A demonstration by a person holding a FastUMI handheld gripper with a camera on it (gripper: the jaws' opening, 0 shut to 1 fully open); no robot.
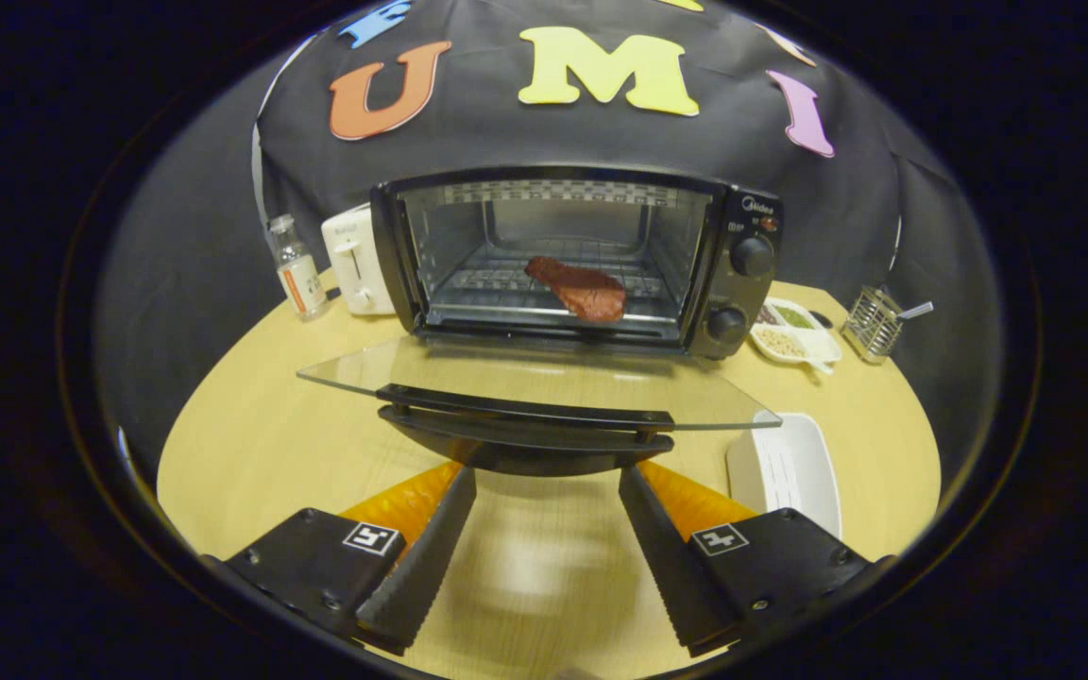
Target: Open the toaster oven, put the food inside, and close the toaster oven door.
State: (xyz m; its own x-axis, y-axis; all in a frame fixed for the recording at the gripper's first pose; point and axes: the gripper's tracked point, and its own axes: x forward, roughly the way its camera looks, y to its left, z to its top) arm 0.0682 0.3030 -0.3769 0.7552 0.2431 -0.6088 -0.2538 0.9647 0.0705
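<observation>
at the bottom of the frame our gripper [547, 472] is spread wide, holding nothing, just below the door [535, 382] handle; the steak [580, 287] lies mid-frame in the oven [742, 255], running upper left to lower right.

Bottle [297, 267], white toaster [356, 261] — left; condiment dish [794, 332], rack [870, 324], white tray [787, 469] — right.

The gripper [547, 482], fingers spread wide and holding nothing, has bare table [251, 444] between them, while the lowered glass door [535, 387] and its handle [525, 416] bar the way just ahead, a white tray [790, 467] alongside
</observation>
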